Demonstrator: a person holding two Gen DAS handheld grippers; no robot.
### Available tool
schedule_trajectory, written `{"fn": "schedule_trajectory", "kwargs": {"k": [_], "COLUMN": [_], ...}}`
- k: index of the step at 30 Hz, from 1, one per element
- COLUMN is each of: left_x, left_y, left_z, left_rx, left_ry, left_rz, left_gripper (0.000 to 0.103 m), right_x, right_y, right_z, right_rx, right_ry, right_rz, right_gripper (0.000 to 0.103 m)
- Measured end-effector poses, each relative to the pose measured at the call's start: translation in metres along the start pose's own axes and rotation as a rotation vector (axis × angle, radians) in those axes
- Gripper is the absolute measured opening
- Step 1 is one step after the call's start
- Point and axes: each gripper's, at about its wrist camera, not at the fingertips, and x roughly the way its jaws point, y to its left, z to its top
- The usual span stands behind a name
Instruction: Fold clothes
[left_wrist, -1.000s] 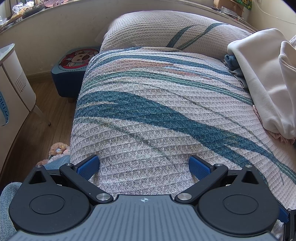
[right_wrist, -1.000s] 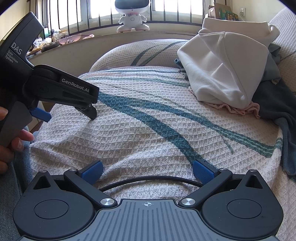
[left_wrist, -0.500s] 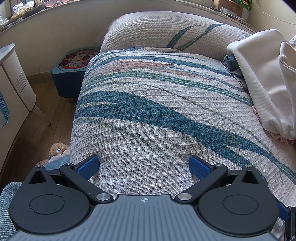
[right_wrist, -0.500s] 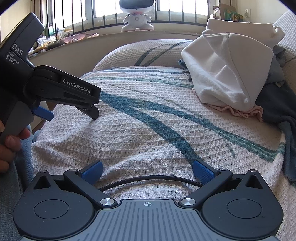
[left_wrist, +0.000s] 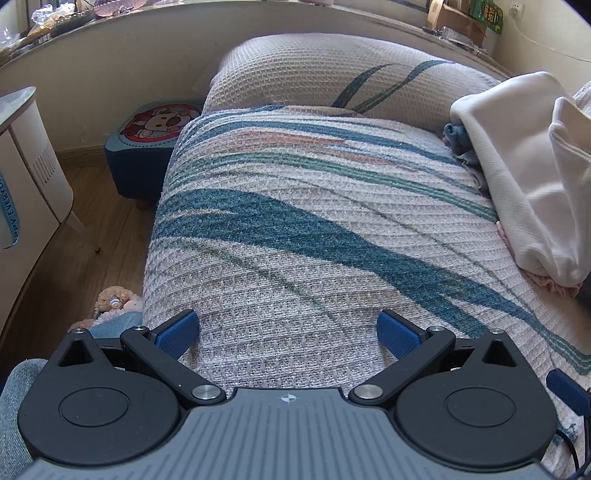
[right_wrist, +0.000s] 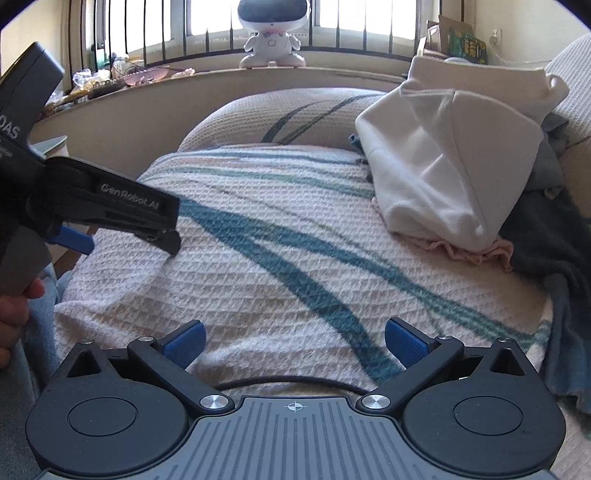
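A pile of clothes lies at the right of a sofa seat: a white garment (right_wrist: 443, 173) on top, a pink one (right_wrist: 476, 251) under it, and dark grey cloth (right_wrist: 546, 240) beside it. The white garment also shows in the left wrist view (left_wrist: 524, 177). My left gripper (left_wrist: 288, 332) is open and empty above the seat's front edge. My right gripper (right_wrist: 293, 341) is open and empty, well short of the pile. The left gripper's body shows in the right wrist view (right_wrist: 110, 206) at the left.
The seat is covered with a waffle throw with blue stripes (left_wrist: 314, 229). A cushion (left_wrist: 332, 81) stands behind it. A small cartoon footstool (left_wrist: 151, 147), a white appliance (left_wrist: 26, 177) and a plush toy (left_wrist: 114, 299) are on the floor at left. A toy robot (right_wrist: 273, 33) stands on the windowsill.
The right wrist view has shifted slightly, so the clothes pile sits a little lower and further right. Both grippers stay open and empty. The left wrist view is nearly unchanged.
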Motion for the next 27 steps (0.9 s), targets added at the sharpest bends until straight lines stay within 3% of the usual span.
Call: {"fn": "schedule_trajectory", "kwargs": {"k": [7,16,27], "left_x": [-0.03,-0.023,-0.021], "left_y": [-0.013,-0.013,-0.012], "left_z": [-0.005,-0.006,-0.006], "left_rx": [0.067,0.048,0.047], "left_ry": [-0.134,-0.094,-0.084], "left_rz": [-0.095,-0.122,-0.155], "left_gripper": [0.103,0.103,0.103], "right_x": [0.005,0.045,0.075], "right_y": [-0.042,-0.086,-0.085], "right_z": [0.039,0.095,0.098], "right_rx": [0.005,0.047,-0.039], "right_ry": [-0.09,-0.103,-0.066], "right_rz": [-0.108,-0.176,-0.261], "right_gripper": [0.103,0.103,0.103]}}
